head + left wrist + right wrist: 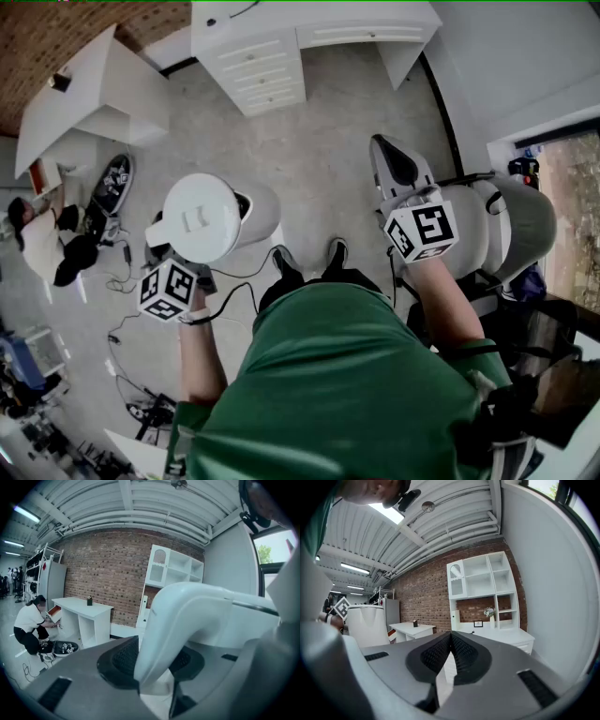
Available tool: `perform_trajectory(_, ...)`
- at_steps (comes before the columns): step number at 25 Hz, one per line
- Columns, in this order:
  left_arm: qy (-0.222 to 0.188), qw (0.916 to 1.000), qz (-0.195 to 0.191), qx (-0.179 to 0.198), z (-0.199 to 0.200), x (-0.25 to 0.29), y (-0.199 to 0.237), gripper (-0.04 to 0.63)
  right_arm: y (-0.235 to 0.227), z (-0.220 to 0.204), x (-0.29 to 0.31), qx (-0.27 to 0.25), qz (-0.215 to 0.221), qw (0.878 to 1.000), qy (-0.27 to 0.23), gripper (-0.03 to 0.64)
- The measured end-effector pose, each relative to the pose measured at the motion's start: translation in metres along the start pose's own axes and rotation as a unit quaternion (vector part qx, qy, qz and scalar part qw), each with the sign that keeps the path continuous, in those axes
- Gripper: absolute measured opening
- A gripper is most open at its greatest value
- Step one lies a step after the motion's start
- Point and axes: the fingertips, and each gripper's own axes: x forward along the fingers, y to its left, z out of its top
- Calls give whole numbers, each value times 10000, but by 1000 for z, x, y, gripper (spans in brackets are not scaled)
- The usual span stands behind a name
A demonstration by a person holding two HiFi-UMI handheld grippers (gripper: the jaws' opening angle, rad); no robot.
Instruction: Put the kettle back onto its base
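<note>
A white kettle (202, 217) with a round lid hangs in the air over the grey floor, in front of the person's left side. My left gripper (192, 267) is shut on it. In the left gripper view the kettle's curved white handle (187, 616) fills the space between the jaws of my left gripper (154, 667), with the dark pads (122, 658) pressed on it. My right gripper (386, 155) is held out on the right, shut and empty, its jaws meeting in the right gripper view (451, 653). From there the kettle (368, 623) shows at the left. The kettle's base is in none of the views.
A white desk with drawers (272, 56) stands ahead and a white table (84, 94) at the far left. A person (42, 244) crouches by it, among cables (131, 328) on the floor. A white shelf unit (483, 588) stands against the brick wall.
</note>
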Motion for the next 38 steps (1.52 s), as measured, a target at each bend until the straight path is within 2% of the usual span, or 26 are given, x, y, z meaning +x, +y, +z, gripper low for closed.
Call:
perform_trajectory(6,-86,10000,14,17,5,-26,19,162,22,6,-9,-1,-71,10000,-39,21)
perform_trajectory(15,-206,9998,-11,5,28,-48,91,163,97,31,2,-120,-92,9997,-176,21)
perform_trajectory(26,-319,9989,-341,-47,47,-39,171,163,166,44,19,-270,-444,9985,-193,22)
perform_trajectory(33,-174,9995,-243,-133,38,-17,192,163,169,33,45,-275,-441,9986,50,21)
perform_trajectory(38,-111,9999,-73,-100,42,6,199,163,166,21,91,-152,-176,9997,118,23)
